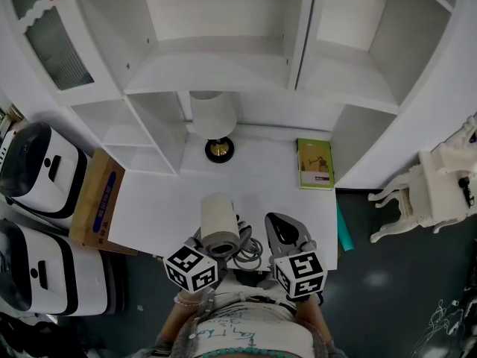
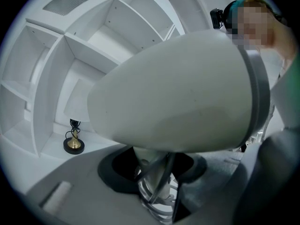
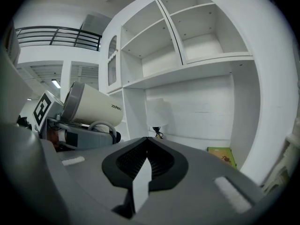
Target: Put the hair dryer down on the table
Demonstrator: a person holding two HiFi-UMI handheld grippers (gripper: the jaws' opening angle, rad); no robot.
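A cream hair dryer (image 1: 220,221) with a grey ring is held upright over the front edge of the white table (image 1: 261,181), barrel pointing toward the shelves. My left gripper (image 1: 222,250) is shut on its handle, and the cord (image 1: 250,253) hangs in loops beside it. In the left gripper view the hair dryer's body (image 2: 187,88) fills the frame above the left gripper (image 2: 152,172), with the handle and coiled cord (image 2: 157,198) between the jaws. My right gripper (image 1: 282,226) hovers just right of the dryer, shut and empty. In the right gripper view the right gripper (image 3: 147,142) shows its jaws together, with the hair dryer (image 3: 93,109) at the left.
A white-shaded lamp (image 1: 215,121) on a gold and black base stands at the back of the table, and a green book (image 1: 314,164) lies at the back right. White shelving (image 1: 223,58) rises behind. A cardboard box (image 1: 97,200) and white appliances (image 1: 37,170) are on the left, a white chair (image 1: 432,189) on the right.
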